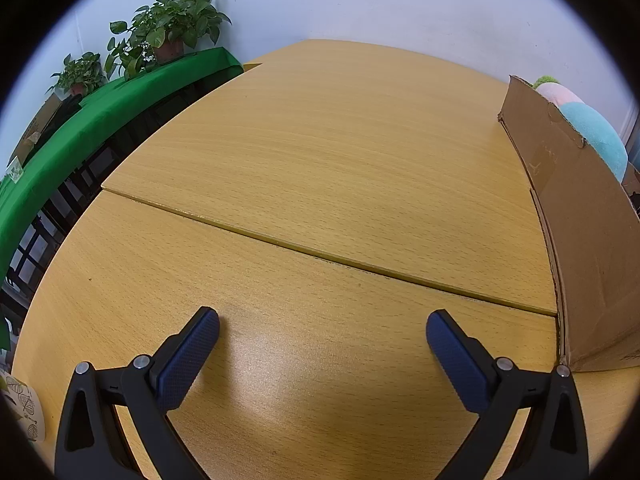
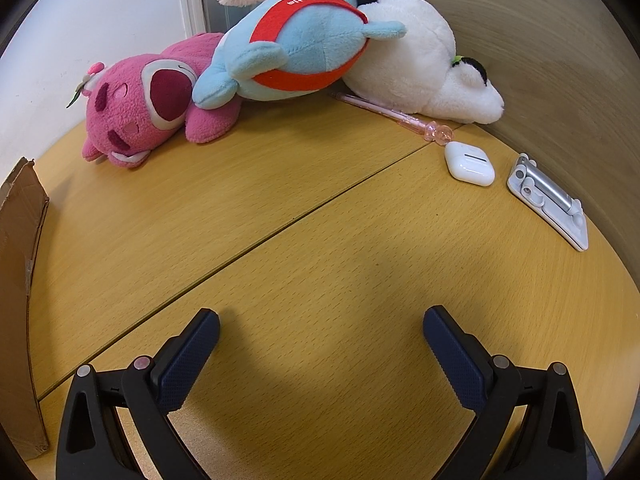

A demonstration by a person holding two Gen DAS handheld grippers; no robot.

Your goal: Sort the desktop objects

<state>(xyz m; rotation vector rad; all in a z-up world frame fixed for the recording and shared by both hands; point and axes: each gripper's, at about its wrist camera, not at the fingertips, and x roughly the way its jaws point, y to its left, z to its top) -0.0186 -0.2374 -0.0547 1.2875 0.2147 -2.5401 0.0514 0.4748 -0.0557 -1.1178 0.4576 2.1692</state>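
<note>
Presently, both grippers are seen tilted down over the wooden table (image 1: 320, 152). The left gripper (image 1: 322, 330) is spread wide with nothing between its fingers; a cardboard box (image 1: 580, 216) stands at its right. The right gripper (image 2: 321, 326) is likewise spread and empty. Beyond it, at the far right, a white earbud case (image 2: 469, 163) lies between a pink pen (image 2: 394, 116) and a folded phone stand (image 2: 550, 200). Three plush toys are noted behind: pink (image 2: 140, 112), blue (image 2: 296, 50), white (image 2: 416, 60).

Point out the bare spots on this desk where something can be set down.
Left of the cardboard box, the desk lies bare. Right of it, bare wood fronts the pink plush. Crowded: pen, earbud case, phone stand.
</note>
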